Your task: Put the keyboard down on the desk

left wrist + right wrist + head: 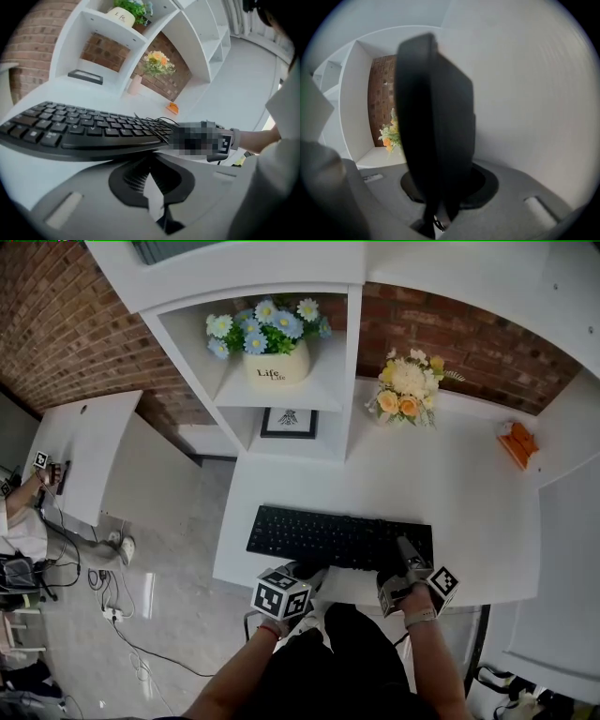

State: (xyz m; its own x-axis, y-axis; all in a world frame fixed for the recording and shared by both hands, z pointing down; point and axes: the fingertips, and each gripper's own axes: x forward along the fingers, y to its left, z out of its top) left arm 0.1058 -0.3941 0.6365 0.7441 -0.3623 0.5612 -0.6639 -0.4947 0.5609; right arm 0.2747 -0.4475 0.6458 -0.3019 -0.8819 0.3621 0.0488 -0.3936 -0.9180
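A black keyboard point(337, 538) lies across the near part of the white desk point(469, 493); I cannot tell whether it rests flat. My right gripper point(405, 563) is shut on the keyboard's near right edge; in the right gripper view the keyboard point(433, 117) fills the space between the jaws point(436, 197). My left gripper point(302, 573) is at the near edge left of the middle. In the left gripper view its jaws point(149, 171) are shut and hold nothing, just below the keyboard's point(84, 133) front edge. The right gripper point(225, 143) shows there at the keyboard's far end.
A shelf unit point(281, 399) at the desk's back holds a pot of blue flowers point(272, 357) and a framed picture point(289, 421). A yellow and orange bouquet point(408, 390) and an orange object point(517, 442) stand on the desk further back. Cables point(112, 610) lie on the floor at the left.
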